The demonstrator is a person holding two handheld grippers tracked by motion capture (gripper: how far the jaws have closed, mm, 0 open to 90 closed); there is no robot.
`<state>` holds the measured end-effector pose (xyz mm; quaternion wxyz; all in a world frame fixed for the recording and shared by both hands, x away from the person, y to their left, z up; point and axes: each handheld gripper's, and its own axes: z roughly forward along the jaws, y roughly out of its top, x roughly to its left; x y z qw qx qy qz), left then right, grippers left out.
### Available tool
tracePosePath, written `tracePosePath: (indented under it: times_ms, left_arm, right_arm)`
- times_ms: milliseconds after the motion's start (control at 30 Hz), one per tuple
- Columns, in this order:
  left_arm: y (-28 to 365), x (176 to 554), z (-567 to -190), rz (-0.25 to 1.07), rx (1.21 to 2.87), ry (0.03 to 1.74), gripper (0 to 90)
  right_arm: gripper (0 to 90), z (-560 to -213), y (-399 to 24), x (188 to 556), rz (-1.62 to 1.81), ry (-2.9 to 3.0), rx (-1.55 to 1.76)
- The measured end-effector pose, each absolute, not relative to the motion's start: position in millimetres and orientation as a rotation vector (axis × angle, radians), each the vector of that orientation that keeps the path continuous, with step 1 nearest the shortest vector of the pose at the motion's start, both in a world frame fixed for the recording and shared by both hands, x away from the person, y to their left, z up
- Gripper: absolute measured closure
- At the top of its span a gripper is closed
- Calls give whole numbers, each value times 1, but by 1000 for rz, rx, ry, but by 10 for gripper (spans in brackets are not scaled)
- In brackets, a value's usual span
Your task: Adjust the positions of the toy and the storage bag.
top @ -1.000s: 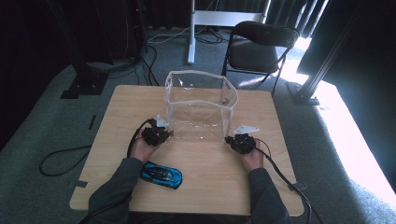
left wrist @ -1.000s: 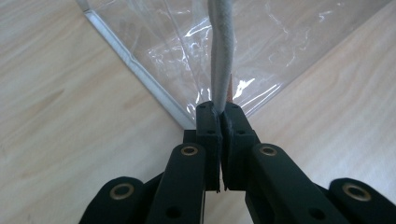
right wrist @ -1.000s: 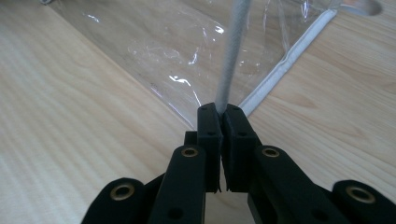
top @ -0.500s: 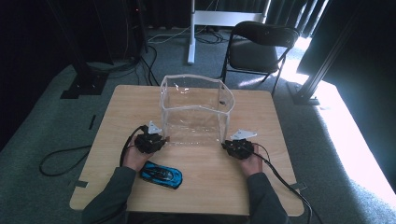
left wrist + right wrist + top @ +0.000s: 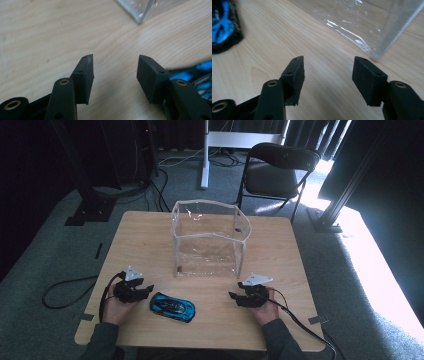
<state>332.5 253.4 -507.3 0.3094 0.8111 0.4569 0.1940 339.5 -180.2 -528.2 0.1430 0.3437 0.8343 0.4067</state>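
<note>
A glossy blue and black toy car [image 5: 172,306] lies on the table [image 5: 150,240] between the left gripper [image 5: 143,291] and right gripper [image 5: 239,293]; both jaws, just opening, hold nothing.

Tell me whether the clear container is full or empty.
Empty: through the clear container's see-through walls only bare table shows, and the blue toy car lies outside.

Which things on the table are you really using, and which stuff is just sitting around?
In use:
- clear plastic open-topped box
- small blue and black toy car
- left tongs and right tongs, both open with nothing between them

Just lying about:
- black folding chair
- black cables on the grey carpet
</note>
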Motion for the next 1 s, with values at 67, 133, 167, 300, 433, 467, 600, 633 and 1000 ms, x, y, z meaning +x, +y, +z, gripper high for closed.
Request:
tracePosePath:
  times_ms: [67,133,167,300,433,467,600,633,1000]
  left_arm:
    - [255,330,-511,499,2157,1219,483]
    - [256,331,-513,504,2173,1219,482]
    - [256,331,-514,506,2177,1228,482]
    - [255,330,-519,502,2195,1223,482]
    - [252,329,-521,489,2222,1201,479]
    - [251,329,-521,482,2225,1191,479]
    - [244,327,-524,483,2270,1171,482]
    - [242,327,-525,473,2273,1167,477]
    - [230,324,-526,459,2287,1146,467]
  right_arm:
    - [406,-529,-178,336,1215,2409,1005]
    - [368,-529,-173,334,1213,2415,1001]
    - [354,-528,-169,333,1189,2423,983]
    - [297,-525,-146,323,1142,2440,882]
    - [248,-526,-123,313,1144,2466,823]
    - [246,-527,-118,312,1153,2482,810]
    - [210,-532,-103,312,1155,2512,798]
    - [187,-534,-92,309,1153,2542,763]
    - [103,-543,-61,286,1108,2619,601]
